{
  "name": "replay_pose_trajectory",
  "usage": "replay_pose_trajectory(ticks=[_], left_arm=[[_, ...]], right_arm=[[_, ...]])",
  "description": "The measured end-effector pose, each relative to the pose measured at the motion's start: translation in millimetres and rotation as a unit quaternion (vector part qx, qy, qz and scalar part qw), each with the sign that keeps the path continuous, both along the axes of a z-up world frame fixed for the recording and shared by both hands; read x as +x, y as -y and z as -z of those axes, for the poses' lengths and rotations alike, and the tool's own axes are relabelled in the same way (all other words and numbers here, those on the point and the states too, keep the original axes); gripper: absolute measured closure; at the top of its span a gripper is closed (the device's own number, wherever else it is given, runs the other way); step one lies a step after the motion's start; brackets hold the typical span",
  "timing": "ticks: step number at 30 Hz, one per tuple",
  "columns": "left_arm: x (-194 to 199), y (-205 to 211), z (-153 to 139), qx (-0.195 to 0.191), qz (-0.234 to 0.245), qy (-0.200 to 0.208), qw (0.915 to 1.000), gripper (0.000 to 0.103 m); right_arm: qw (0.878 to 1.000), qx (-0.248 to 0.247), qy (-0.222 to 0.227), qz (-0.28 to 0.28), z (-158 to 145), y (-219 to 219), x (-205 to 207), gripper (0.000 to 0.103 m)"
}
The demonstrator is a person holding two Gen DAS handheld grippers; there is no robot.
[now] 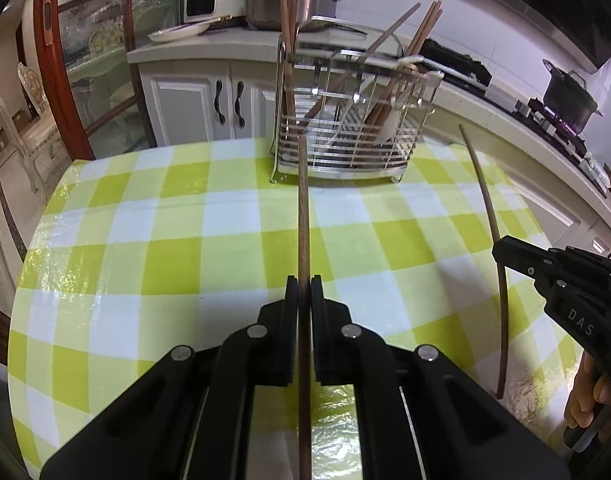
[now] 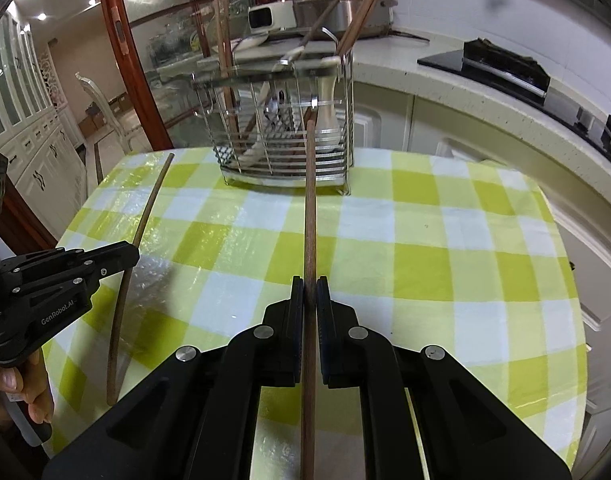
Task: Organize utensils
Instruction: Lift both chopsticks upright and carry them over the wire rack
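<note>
My left gripper [image 1: 304,284] is shut on a brown wooden chopstick [image 1: 303,216] that points toward the wire utensil rack [image 1: 345,120] at the table's far edge. My right gripper [image 2: 310,286] is shut on a second chopstick [image 2: 310,200], aimed at the same rack [image 2: 281,128]. Each view shows the other gripper from the side: the right gripper [image 1: 501,246] with its chopstick [image 1: 487,200], and the left gripper [image 2: 131,250] with its chopstick [image 2: 145,216]. The rack holds several chopsticks and white spoons. Both held chopsticks hang above the checked tablecloth [image 1: 165,220].
A white counter [image 1: 209,44] behind the table carries a plate [image 1: 179,32], a steel pot [image 1: 281,0] and an appliance. A black pot [image 1: 567,96] sits on the stove at the right. White cabinets and a glass door lie to the left. A person's fingers [image 2: 23,384] hold the left gripper's handle.
</note>
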State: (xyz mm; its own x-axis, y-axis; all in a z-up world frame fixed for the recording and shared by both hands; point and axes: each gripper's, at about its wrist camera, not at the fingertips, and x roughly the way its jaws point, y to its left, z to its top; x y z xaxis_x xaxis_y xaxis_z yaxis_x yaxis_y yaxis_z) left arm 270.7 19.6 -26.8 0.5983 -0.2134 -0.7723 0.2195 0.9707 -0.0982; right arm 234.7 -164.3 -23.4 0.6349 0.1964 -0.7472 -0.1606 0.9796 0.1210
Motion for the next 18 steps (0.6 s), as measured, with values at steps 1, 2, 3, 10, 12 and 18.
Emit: replay_pose_trajectory(ticks=[1, 2, 3, 10, 12, 18], left_arm=[[-1.6, 0.2, -3.1, -0.002, 0.000, 0.005, 1.0000, 0.097], [-2.4, 0.6, -6.1, -0.005, 0.000, 0.009, 0.9999, 0.097], [-3.5, 0.6, -9.9, -0.007, -0.001, 0.015, 0.9999, 0.097], [-8.7, -3.4, -31.3, -0.022, -0.008, 0.050, 0.9985, 0.097], [-9.5, -4.1, -35.5, -0.024, -0.010, 0.057, 0.9980, 0.097], [-11.9, -5.1, -46.2, -0.027, -0.018, 0.079, 0.9963, 0.097]], right_arm=[[1.000, 0.000, 0.004, 0.000, -4.0, 0.5, -1.1, 0.094], [1.000, 0.001, 0.007, 0.000, -6.3, 0.9, -2.4, 0.094], [1.000, 0.000, 0.011, 0.001, -9.2, 1.2, -3.3, 0.094], [1.000, -0.002, 0.028, 0.006, -22.1, 3.1, -6.3, 0.094], [0.999, -0.001, 0.032, 0.007, -24.6, 4.0, -6.4, 0.094], [0.999, -0.001, 0.043, 0.009, -31.2, 5.7, -7.8, 0.094]])
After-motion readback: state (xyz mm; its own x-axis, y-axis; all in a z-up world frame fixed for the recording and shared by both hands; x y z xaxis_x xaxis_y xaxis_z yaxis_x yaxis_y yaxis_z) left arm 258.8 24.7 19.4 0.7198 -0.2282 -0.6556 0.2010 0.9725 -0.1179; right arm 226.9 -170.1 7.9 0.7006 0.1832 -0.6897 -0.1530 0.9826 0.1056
